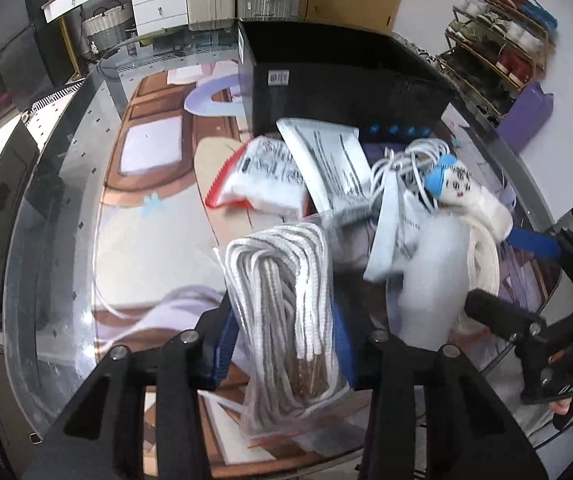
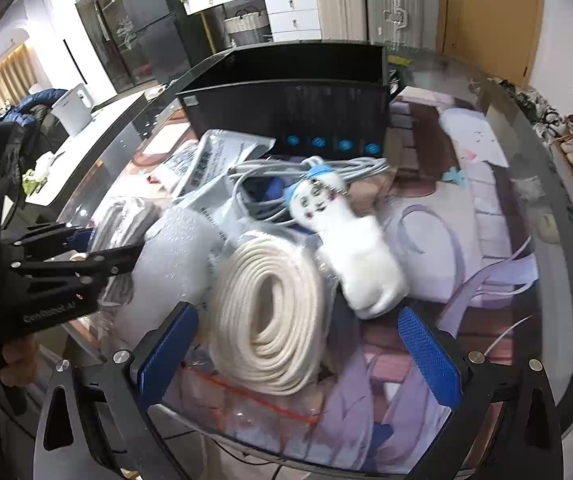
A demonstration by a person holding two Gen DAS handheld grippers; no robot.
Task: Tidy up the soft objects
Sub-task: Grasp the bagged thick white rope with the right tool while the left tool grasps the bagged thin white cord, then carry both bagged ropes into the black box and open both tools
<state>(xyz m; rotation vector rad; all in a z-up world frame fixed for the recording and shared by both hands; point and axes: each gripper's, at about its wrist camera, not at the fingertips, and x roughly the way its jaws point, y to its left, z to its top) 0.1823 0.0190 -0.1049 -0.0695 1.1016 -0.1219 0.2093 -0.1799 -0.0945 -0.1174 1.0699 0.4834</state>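
Sorting step under way: left gripper point(image 1: 282, 344) clamping a clear bag of white laces point(image 1: 286, 304), blue pads pressing both sides, bag hanging just above the glass table point(image 1: 66, 240). Right gripper point(image 2: 298, 344) hovering wide apart over a cream rope coil point(image 2: 270, 316), gripping nothing, pads straddling coil and white doll point(image 2: 350, 256).

Next move, by judgement: carrying the bag of laces across the pile and into the black bin point(image 2: 286, 96) standing open at the far side, lifting high enough to avoid snagging the grey cable bundle point(image 2: 282, 184).

Counting: one bag of laces, one rope coil, one doll, one cable bundle, one red-edged pouch point(image 1: 262, 176), at least two printed white packets point(image 1: 326, 164), one bin.
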